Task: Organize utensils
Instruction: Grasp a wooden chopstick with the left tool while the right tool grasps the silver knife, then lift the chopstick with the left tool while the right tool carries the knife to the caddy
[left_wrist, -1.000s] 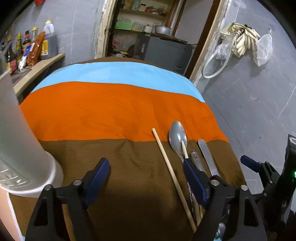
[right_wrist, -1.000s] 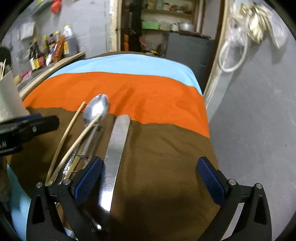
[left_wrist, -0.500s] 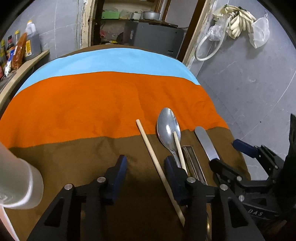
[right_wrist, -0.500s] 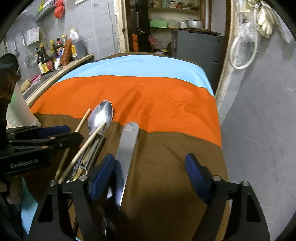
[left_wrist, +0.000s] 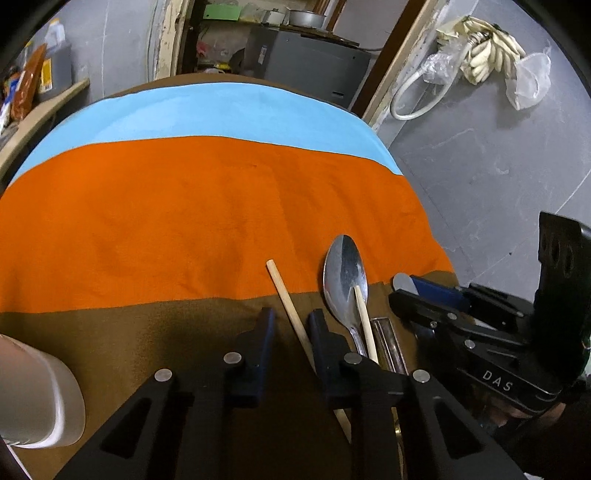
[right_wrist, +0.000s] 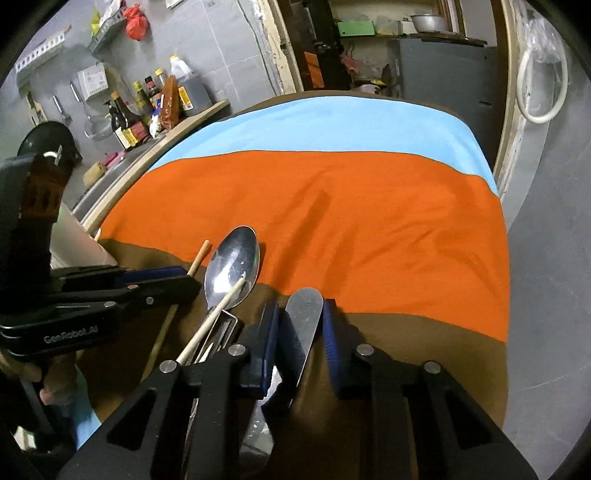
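Several utensils lie side by side on the brown band of a striped cloth (left_wrist: 184, 221). My left gripper (left_wrist: 292, 328) straddles a wooden chopstick (left_wrist: 280, 291); its jaws are closing and the pads stand apart from the stick. A second chopstick (left_wrist: 364, 321) rests across a steel spoon (left_wrist: 343, 273), beside a metal handle (left_wrist: 388, 339). My right gripper (right_wrist: 301, 328) is closing on a butter knife (right_wrist: 304, 310), and its blue pads meet the blade's two edges. In the right wrist view the spoon (right_wrist: 232, 266) lies left of the knife, and the left gripper (right_wrist: 184, 280) is further left.
A white container (left_wrist: 37, 398) stands at the near left of the table. A wooden shelf with sauce bottles (right_wrist: 147, 110) runs along the left wall. The cloth's orange and blue bands stretch ahead, and grey floor drops off to the right.
Both grippers moved forward and down over the utensils while their jaws narrowed from wide. The left now frames the chopstick, and the right has closed in on the knife blade.
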